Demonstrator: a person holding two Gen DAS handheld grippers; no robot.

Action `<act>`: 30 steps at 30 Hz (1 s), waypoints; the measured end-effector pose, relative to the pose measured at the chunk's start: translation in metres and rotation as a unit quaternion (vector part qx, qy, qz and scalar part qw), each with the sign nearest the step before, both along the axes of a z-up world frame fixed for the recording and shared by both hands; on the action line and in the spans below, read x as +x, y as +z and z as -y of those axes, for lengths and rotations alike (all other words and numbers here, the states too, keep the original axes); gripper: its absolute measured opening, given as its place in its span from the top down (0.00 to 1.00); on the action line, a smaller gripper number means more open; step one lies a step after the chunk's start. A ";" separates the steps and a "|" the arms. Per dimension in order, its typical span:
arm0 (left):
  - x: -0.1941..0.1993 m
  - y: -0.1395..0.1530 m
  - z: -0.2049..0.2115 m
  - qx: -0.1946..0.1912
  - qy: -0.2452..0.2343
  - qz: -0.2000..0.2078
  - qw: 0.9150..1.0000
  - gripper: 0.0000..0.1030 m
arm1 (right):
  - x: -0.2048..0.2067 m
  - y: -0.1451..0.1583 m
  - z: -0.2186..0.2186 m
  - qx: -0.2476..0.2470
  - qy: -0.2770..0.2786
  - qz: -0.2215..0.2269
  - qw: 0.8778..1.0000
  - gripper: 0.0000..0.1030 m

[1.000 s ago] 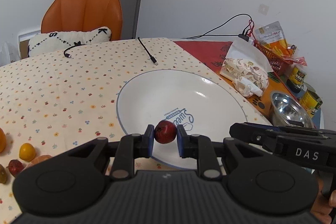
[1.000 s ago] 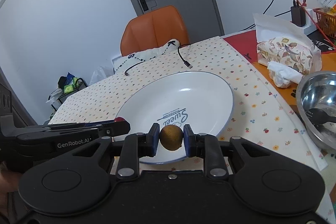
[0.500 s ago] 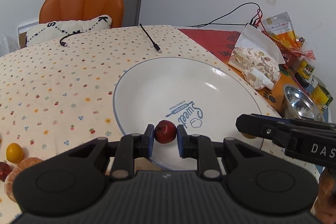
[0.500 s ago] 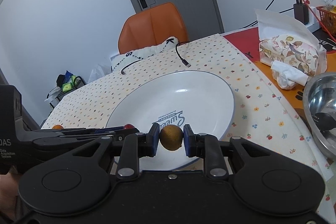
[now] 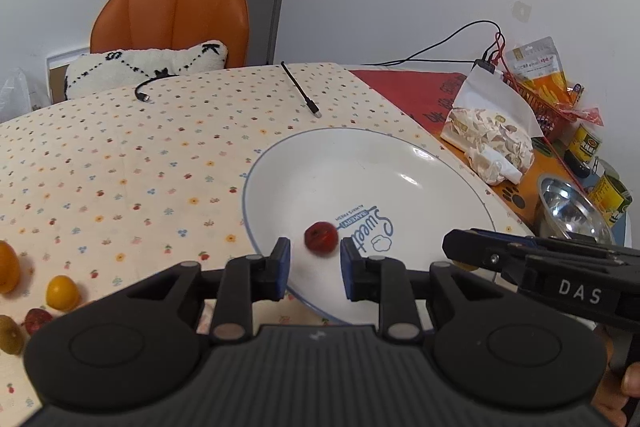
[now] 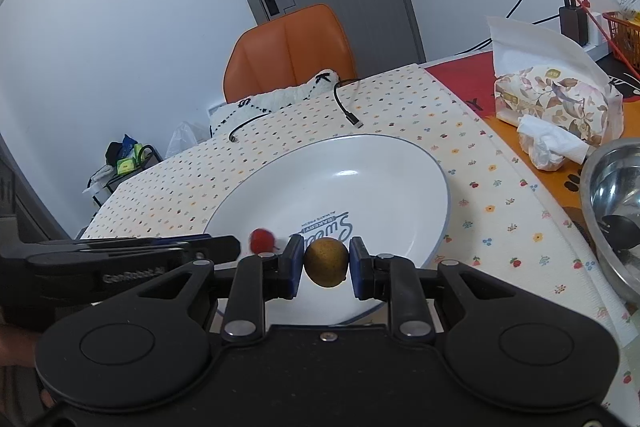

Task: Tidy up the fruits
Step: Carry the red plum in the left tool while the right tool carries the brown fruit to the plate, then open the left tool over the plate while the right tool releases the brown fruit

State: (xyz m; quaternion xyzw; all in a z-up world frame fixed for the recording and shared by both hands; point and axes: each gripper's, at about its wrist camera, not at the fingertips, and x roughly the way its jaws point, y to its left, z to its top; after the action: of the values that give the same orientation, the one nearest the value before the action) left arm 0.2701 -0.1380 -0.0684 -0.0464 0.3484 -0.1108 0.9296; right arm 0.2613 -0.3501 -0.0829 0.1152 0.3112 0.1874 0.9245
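Observation:
A small red fruit lies in the white plate, loose between the blue pads of my left gripper. Those jaws are opening and neither pad touches the fruit. My right gripper is shut on a round brownish-yellow fruit, held just above the plate's near rim. In the right wrist view the red fruit shows beside the left gripper's tip. Several loose fruits lie on the cloth at far left: an orange one, a yellow one, a red one.
A steel bowl stands right of the plate, with a tissue pack and cans behind it. Two black cables lie on the dotted tablecloth beyond the plate. An orange chair with a cushion stands at the far edge.
My left gripper's jaws have parted and let go of the red fruit, which now rests in the plate. The right gripper still holds its fruit in the same place.

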 end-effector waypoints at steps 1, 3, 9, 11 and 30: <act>-0.002 0.002 -0.001 0.000 0.001 0.000 1.000 0.76 | 0.000 0.000 -0.001 0.000 0.001 0.000 1.000 0.78; -0.006 0.006 -0.004 -0.001 0.003 0.002 1.000 0.76 | 0.000 0.002 -0.003 0.000 0.003 0.002 1.000 0.78; -0.021 0.018 -0.016 0.000 0.015 0.017 1.000 0.59 | -0.001 0.004 -0.012 -0.003 0.012 0.005 1.000 0.76; -0.025 0.021 -0.021 -0.001 0.020 0.021 1.000 0.51 | -0.001 0.005 -0.015 -0.007 0.012 0.007 1.000 0.73; -0.071 0.044 -0.067 0.013 0.067 0.062 0.996 0.12 | -0.032 0.029 -0.036 -0.010 0.022 0.042 0.999 0.20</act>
State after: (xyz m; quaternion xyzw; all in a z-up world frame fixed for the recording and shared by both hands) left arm 0.1995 -0.0714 -0.0247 -0.0506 0.2877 -0.0464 0.9552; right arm 0.2293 -0.3142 -0.0541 0.0908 0.2767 0.2091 0.9335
